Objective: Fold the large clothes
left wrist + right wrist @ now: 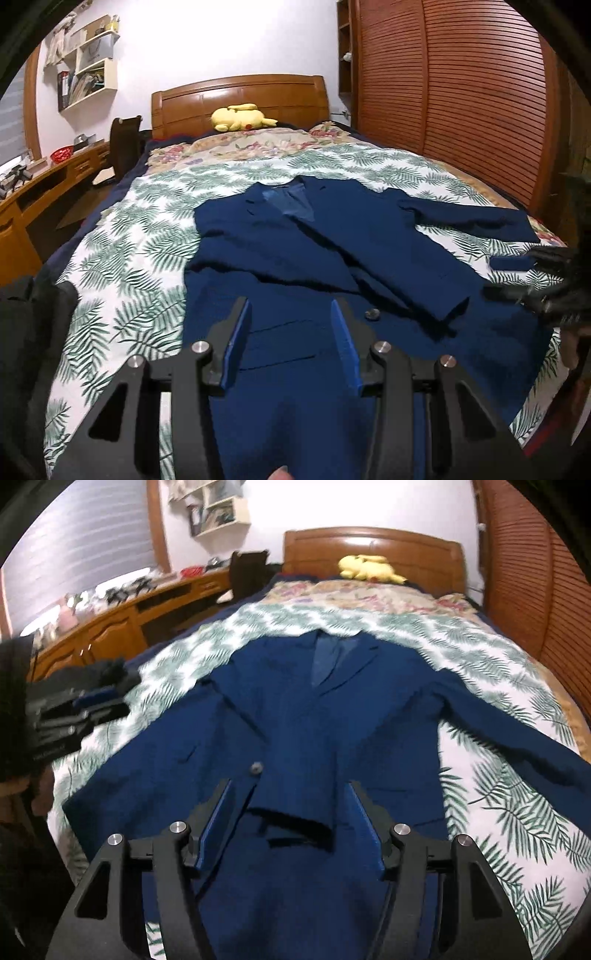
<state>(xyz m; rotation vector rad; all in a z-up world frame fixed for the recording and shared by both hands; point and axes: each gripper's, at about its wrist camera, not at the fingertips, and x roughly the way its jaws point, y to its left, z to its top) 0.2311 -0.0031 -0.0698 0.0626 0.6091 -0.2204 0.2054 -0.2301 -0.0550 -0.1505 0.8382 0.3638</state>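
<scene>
1. Left wrist view: the left gripper (291, 314) hangs over the lower front of a navy blue suit jacket (295, 251), its blue-padded jaws spread with nothing between them.
2. The jacket lies face up on a fern-print bedspread (122, 251) covering the bed, collar toward the wooden headboard (240, 99). One sleeve (373, 266) is folded diagonally across the chest, its cuff ending just beside a grey button (372, 314); the other sleeve (472, 218) stretches out to the side toward the louvred wardrobe (461, 92).
3. The right gripper (517, 280) shows at the right edge, blurred, near the jacket's hem and touching nothing I can make out.
4. A yellow plush toy (242, 117) lies against the headboard on a floral quilt (251, 146). A wooden desk (44, 184) runs along the left wall below white wall shelves (92, 70).
5. Right wrist view: the right gripper (290, 794) hovers above the jacket (295, 709) near the folded sleeve's cuff (295, 812), jaws spread wide and holding nothing.
6. The button (256, 768) sits just beside the folded sleeve. The unfolded sleeve (517, 731) reaches across the bedspread (498, 805) to the right.
7. The left gripper (99, 701) appears at the left, blurred, beside the jacket's edge and over the bedspread.
</scene>
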